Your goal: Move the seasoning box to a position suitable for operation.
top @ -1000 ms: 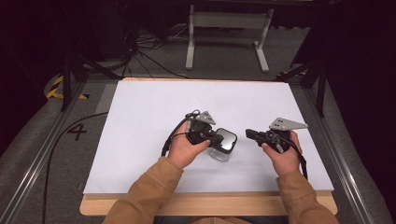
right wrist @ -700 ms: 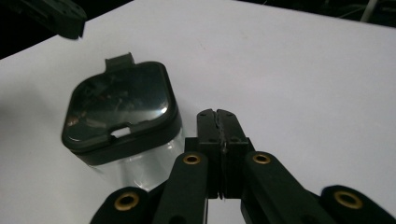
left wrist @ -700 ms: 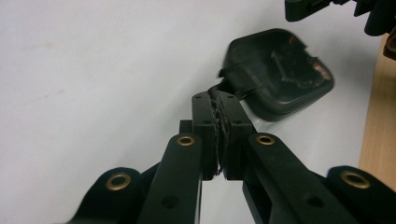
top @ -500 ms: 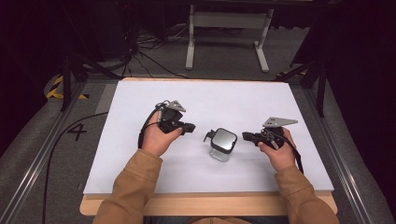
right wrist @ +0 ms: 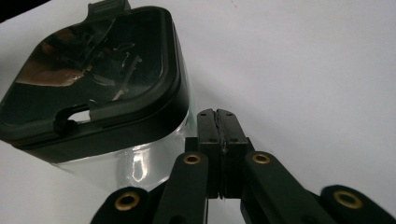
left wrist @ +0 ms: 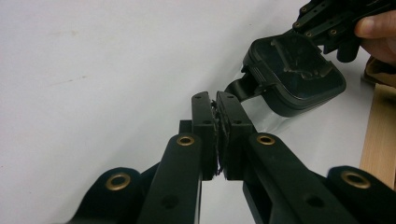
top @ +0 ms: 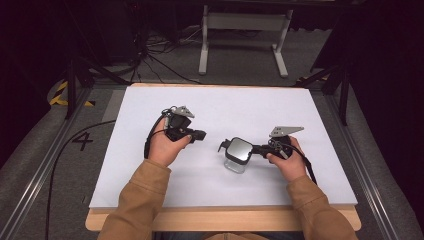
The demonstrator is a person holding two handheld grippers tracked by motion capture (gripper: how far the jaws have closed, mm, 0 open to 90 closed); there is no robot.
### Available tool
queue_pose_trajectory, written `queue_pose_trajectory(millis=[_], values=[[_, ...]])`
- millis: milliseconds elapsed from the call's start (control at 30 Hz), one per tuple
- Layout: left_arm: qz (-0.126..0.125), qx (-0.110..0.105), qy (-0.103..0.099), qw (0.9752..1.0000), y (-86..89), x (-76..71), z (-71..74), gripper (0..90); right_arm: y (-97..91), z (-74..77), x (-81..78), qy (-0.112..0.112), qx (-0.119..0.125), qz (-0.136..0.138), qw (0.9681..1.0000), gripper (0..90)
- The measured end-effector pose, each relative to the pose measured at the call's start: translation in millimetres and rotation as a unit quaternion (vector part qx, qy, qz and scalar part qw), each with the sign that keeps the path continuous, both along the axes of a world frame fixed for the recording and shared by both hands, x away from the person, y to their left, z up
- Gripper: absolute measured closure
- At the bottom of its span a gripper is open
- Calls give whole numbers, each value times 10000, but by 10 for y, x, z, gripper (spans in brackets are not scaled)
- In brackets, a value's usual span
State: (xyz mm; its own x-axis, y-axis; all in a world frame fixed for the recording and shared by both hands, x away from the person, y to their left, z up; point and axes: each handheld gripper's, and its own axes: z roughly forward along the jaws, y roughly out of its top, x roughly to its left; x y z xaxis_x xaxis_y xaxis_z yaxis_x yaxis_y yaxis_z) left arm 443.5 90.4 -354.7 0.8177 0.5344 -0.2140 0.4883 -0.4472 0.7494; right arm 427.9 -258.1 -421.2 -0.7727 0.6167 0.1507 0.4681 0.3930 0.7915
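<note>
Plastic box [top: 237, 156] with a dark clip lid [right wrist: 88, 70], near the table's [top: 300, 115] front middle, looks light, rigid and slippery, best taken by its lid rim, while the left gripper [top: 200, 135] and the right gripper [top: 257, 149] just beside it are both closed on nothing.

High view: cam fixed above the person's side, aimed fwd & down; the whole white table [top: 280, 115] is taken in from well back, w/ floor and a stand beyond.

Left gripper view: cam carried on the left gripper [left wrist: 216, 116], aimed along its jaws, low & close over the table, toward the lidded container [left wrist: 292, 77] nearby.

Right gripper view: cam carried on the right gripper [right wrist: 217, 122], angled down, v. close to the container, seen just beside the jaws.

Shared by all three: container & white table surface.
</note>
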Motion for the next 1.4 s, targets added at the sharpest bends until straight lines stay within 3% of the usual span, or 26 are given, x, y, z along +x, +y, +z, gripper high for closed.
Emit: queue_pose_trajectory(millis=[333, 800, 1133, 1400], values=[[-39, 5, 12, 10000, -12, -8, 11, 869, 15, 9, -70, 110, -87, 214, 9997, 900], [-56, -25, 22, 10000, -15, -4, 29, 868, 107, 45, -354, 213, -295, 317, 9988, 900], [-65, -43, 33, 10000, -16, -5, 30, 869, 221, 18, -524, 367, -418, 589, 9967, 900], [-53, -67, 14, 10000, -2, -6, 37, 869, 225, 14, -523, 334, -474, 591, 9966, 900]])
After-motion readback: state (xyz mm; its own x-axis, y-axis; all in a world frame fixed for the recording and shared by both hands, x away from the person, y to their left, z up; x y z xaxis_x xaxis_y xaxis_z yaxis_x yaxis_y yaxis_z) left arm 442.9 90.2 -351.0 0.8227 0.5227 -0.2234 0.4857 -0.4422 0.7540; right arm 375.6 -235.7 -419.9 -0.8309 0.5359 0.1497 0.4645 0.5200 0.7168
